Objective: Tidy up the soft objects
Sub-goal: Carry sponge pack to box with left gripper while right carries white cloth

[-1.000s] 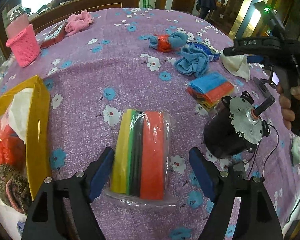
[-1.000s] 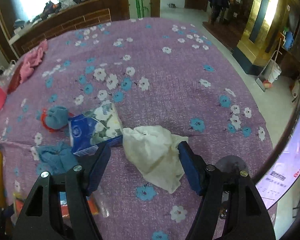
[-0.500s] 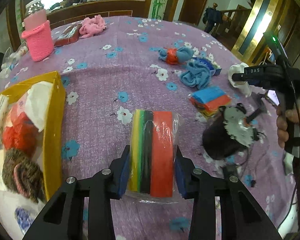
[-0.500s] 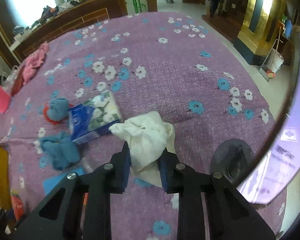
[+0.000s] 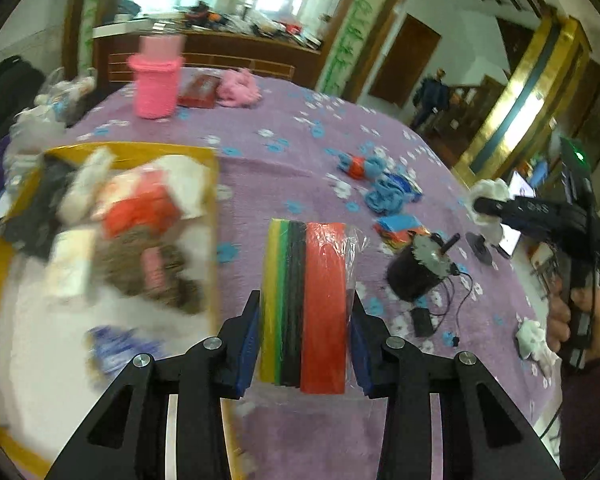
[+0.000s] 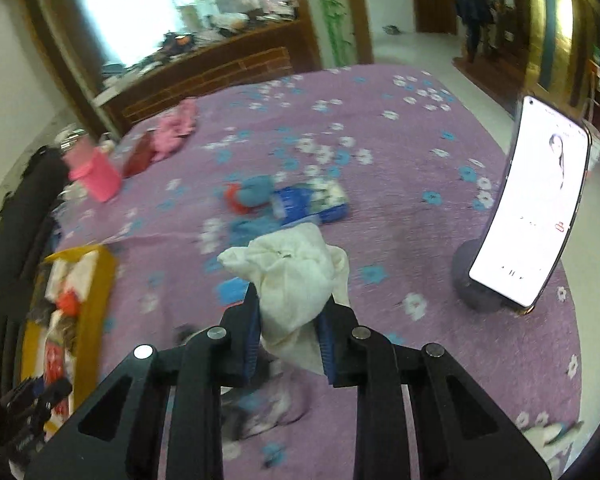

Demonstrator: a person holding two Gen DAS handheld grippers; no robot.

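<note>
The left hand-held gripper (image 5: pixel 305 332) was clamped across the wrapped sponge pack (image 5: pixel 305 300), which appeared light, compressible and slippery-wrapped. The right hand-held gripper (image 6: pixel 289 330) was pinched shut on the limp white cloth (image 6: pixel 290 276), best taken at its bunched middle.

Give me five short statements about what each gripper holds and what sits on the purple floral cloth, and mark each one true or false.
1. The left gripper is shut on a wrapped pack of coloured cloths. True.
2. The right gripper holds a pink knitted cup. False: it is shut on a white cloth; the pink knitted cup stands at the far side of the table.
3. The yellow tray already has soft things in it. True.
4. The phone lies flat on the cloth. False: it stands propped on a dark round stand.
5. The blue tissue pack is inside the yellow tray. False: it lies out on the purple floral cloth, beyond the white cloth.
</note>
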